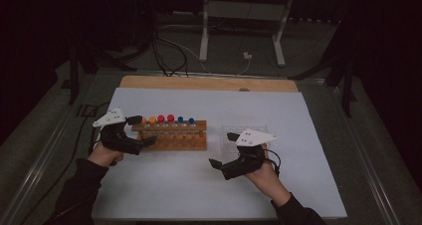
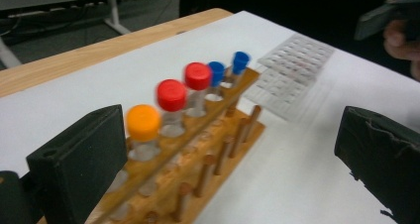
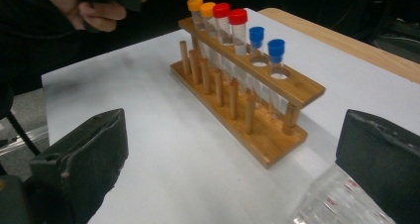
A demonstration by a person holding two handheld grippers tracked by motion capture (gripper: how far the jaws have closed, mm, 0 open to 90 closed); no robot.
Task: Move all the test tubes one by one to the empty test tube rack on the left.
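Grippers: left gripper (image 1: 142, 130) spread at rack (image 1: 171, 140) end; right gripper (image 1: 224, 150) spread, bare sheet (image 1: 164, 185) ahead.

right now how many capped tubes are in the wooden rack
6, all in the back row of the rack: two orange, two red, two blue. None seems hidden.

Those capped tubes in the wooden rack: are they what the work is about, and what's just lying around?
In the job:
wooden rack
capped tubes
left gripper, jaws open beside the rack

Lying about:
clear plastic tray
right gripper, open, holding nothing
cables on the floor
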